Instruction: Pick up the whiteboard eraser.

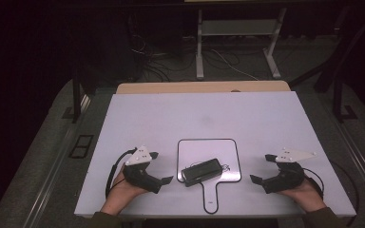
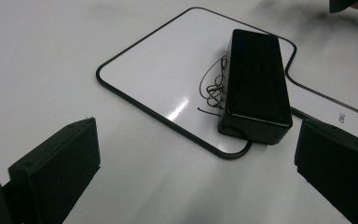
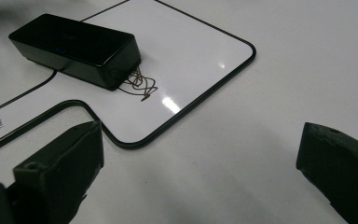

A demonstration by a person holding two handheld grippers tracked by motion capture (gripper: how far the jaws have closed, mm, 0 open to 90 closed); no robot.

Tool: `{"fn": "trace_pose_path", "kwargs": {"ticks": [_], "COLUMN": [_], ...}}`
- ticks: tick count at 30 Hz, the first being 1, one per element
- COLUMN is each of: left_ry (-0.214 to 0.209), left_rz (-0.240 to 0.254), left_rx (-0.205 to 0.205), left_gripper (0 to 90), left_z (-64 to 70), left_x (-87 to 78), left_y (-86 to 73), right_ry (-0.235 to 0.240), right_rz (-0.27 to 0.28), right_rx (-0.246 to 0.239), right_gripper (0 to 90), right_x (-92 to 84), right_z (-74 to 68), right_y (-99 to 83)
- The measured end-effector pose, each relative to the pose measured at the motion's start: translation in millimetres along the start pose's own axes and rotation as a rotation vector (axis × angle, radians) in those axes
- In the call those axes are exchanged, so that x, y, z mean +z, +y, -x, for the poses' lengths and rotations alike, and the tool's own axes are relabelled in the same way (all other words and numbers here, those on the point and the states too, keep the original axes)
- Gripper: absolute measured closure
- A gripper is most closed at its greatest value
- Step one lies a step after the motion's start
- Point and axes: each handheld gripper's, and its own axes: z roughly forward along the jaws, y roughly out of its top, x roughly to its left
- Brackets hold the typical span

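White bench (image 1: 199, 118) surface runs under everything, with a strip of bare wood at its far edge. Nearest, two hands come in from the bottom of the high view, sleeves cut off by the frame: the left hand (image 1: 123, 187) holds the left gripper (image 1: 160, 167) and the right hand (image 1: 306, 190) holds the right gripper (image 1: 262, 167), one at each side, both resting low on the bench. Each gripper carries one grey three-cornered plate on top and a dark cable looping behind it. Both pairs of fingers stand wide apart with nothing between them; each gripper view shows its own two black fingers (image 2: 56, 172) (image 3: 58, 172) well separated over bare bench.

Between the two grippers lies one white board (image 1: 195, 149) with a thin black border and a short handle pointing toward the person; small print on the handle is too small to read. On the near part of the board sits one glossy black box (image 1: 201, 171), long and rectangular, lying slightly askew. One small tangle of thin wire (image 2: 213, 86) lies on the board, touching the box's far side.

Beyond the bench the room is dark; white bench legs (image 1: 200, 45) and loose floor cables (image 1: 157, 61) show faintly.
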Motion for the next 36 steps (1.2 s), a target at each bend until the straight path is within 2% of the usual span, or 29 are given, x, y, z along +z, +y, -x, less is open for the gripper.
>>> {"fn": "trace_pose_path", "kwargs": {"ticks": [9,22,24,28,36], "left_ry": [0.000,-0.013,-0.012,-0.001,-0.007], "left_rz": [-0.015,-0.026,-0.016,-0.028,-0.025], "left_rx": [0.000,0.006,0.001,-0.004,0.001], "left_gripper": [0.0,0.0,0.0,0.0,0.0], "left_z": [-6.1,-7.3,-7.0,-7.3,-4.6], "left_x": [-0.8,2.8,3.6,6.3,11.4], "left_y": [-0.9,4.0,5.5,8.1,13.9], "right_ry": [0.016,0.020,0.020,0.020,0.011], "right_rz": [0.009,0.019,0.016,0.018,0.026], "right_rx": [-0.006,0.011,0.010,0.016,0.013], "right_gripper": [0.0,0.0,0.0,0.0,0.0], "right_x": [-1.1,-0.6,-0.4,-0.8,-2.5], "right_z": [-1.0,-0.5,-0.2,0.3,1.8], "right_y": [-0.6,-0.4,-0.5,-0.4,-0.1]}}
